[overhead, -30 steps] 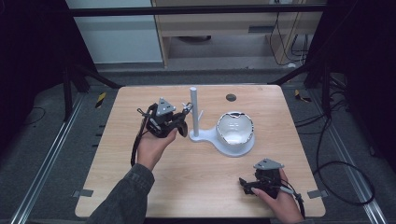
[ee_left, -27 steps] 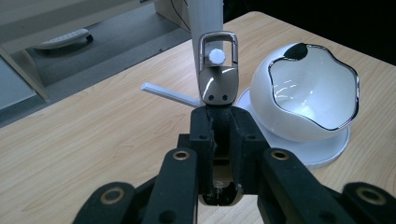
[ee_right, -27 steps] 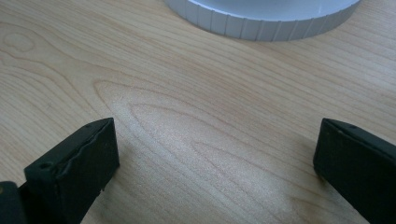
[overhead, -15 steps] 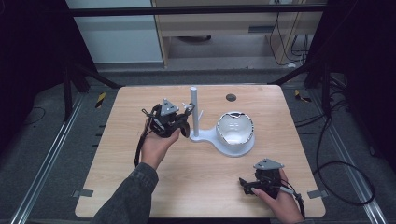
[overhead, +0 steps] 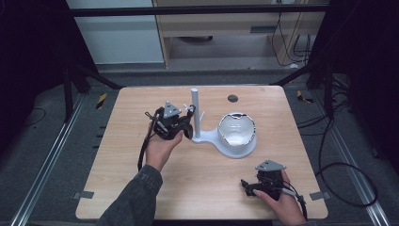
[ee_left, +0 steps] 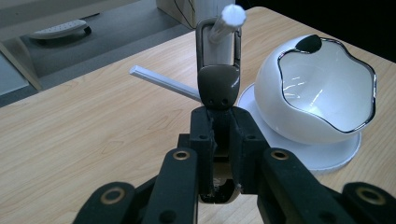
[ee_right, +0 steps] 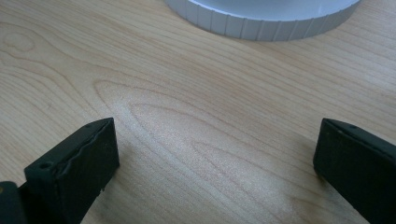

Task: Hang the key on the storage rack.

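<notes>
The person's left hand (overhead: 160,149), in a dark grey sleeve (overhead: 134,200), reaches toward the middle of the table and holds the black two-jaw left gripper (ee_left: 219,128) raised, its jaws pressed tight together on a dark metal carabiner-style clip (ee_left: 218,70). The right hand (overhead: 281,203) rests the black right gripper (overhead: 245,184) low at the near right, jaws spread wide and pointing left.

White base (ee_right: 261,18) cut off by top edge.

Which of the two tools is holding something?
The left tool, by the white stand. It pinches a dark metal clip, looped over a peg. The right tool is wide open over bare table.
</notes>
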`<state>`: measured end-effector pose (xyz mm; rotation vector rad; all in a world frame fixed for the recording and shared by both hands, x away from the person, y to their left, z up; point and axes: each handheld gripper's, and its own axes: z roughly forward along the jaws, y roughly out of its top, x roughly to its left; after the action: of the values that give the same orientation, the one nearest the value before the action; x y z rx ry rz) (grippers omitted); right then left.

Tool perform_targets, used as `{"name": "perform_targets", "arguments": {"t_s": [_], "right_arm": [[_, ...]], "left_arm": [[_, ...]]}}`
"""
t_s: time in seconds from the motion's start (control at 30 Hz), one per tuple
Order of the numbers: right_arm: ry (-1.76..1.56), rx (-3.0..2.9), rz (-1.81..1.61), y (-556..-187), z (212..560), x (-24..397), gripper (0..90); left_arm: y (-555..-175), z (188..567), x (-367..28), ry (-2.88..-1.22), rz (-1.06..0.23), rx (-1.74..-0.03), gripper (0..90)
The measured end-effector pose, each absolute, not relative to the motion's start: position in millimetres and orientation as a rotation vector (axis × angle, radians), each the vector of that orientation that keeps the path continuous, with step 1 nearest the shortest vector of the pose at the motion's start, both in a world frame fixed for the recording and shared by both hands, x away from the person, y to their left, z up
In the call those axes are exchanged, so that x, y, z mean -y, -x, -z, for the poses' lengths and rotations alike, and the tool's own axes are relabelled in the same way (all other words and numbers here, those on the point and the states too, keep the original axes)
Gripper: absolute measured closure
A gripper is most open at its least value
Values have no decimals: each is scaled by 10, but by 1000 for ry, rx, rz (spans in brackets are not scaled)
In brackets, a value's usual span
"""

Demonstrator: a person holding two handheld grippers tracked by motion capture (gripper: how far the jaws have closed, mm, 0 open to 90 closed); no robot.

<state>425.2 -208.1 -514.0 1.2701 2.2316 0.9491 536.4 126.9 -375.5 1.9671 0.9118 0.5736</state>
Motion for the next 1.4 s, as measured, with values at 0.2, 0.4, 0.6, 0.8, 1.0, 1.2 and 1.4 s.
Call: {"name": "perform_targets", "arguments": {"t_s": [0.2,0.4,0.6,0.8,1.0,1.2,1.4], "right_arm": [[-1279,-2232,-949,-4250,5136,2079,5],[-1270,-2232,-948,-4252,5138,2081,5],[-1270,-2232,-948,-4252,5139,2081,4],[-1278,-2232,-950,-4251,5136,2078,4],[-1277,-2233,-954,-4251,5136,2078,3],[-1276,-2234,-951,-4251,5135,2079,4],[-1276,-2234,-951,-4251,5136,2078,4]], "left_arm": [[-5386,3811,-1234,-1944,-583,-919,801],[-5404,3843,-1202,-1929,-594,-921,801],[-5409,3864,-1190,-1919,-610,-929,800],[-5424,3879,-1179,-1904,-605,-939,799],[-5442,3898,-1159,-1893,-611,-941,797],[-5456,3921,-1150,-1869,-592,-953,794],[-5418,3901,-1158,-1872,-614,-945,744]]}}
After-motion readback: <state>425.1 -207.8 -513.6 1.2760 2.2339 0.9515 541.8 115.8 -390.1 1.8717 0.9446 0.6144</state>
